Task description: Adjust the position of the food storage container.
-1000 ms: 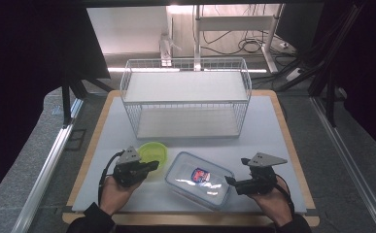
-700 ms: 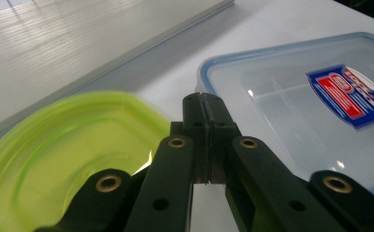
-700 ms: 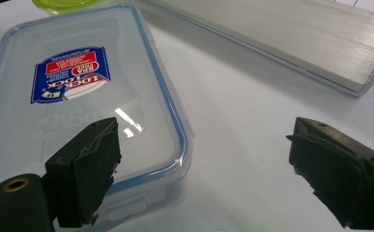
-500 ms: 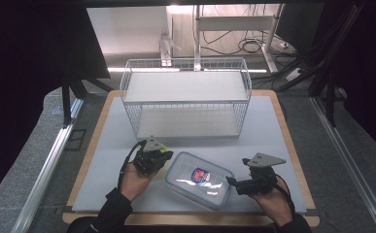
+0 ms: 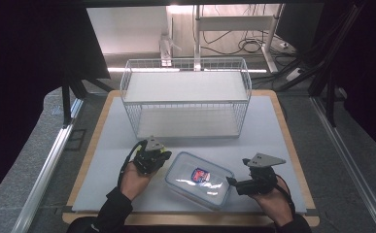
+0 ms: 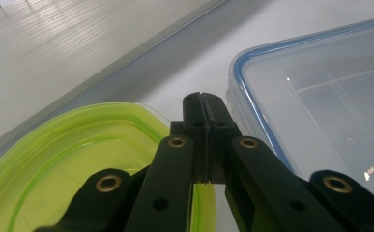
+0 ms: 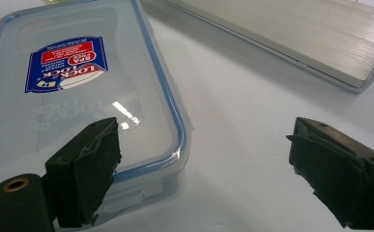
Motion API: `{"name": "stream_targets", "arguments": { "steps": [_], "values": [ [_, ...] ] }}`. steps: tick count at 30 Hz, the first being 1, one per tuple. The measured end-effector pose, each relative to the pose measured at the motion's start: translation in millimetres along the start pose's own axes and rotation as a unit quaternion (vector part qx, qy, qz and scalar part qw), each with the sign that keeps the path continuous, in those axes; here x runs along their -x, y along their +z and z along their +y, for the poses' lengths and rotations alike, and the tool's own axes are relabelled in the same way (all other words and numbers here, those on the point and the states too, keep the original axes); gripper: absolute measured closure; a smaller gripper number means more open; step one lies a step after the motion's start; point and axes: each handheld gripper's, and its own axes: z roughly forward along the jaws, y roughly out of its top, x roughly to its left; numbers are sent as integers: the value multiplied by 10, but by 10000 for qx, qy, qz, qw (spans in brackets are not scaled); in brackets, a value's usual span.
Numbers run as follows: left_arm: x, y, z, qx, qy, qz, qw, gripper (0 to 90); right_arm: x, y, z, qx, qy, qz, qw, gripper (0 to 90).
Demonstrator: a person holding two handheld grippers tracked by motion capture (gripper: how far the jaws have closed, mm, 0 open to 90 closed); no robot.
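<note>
We see one worktop (image 5: 273, 126), and on its far half one white wire basket (image 5: 185, 97) standing empty. On the near half lies one clear rectangular food container (image 5: 200, 179) with a blue-sealed lid and a red-and-blue label, its long axis running from far left to near right. It sits between our two hand-held grippers. The right hand-held gripper (image 5: 231, 183) is just beside the container's near right end, its jaws spread wide, one jaw over the lid's corner and the other over bare worktop. So the container lies to the left of it, and this hand seems the better placed to take that end. One round lime-green lid (image 6: 78, 164) lies just left of the container, under our left hand-held gripper (image 6: 205, 104), whose jaws are pressed together with nothing between their tips.
</note>
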Motion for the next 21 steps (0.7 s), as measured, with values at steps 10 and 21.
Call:
{"name": "stream_targets", "arguments": {
  "steps": [10,21],
  "values": [
    [-77,-74,-57,-61,-86,104,9999,900,13,-10,-6,18,42,-18,10000,107],
    [-235,-224,-204,-51,-326,339,9989,900,29,-12,-14,1,89,-33,10000,112]
  ]
}}
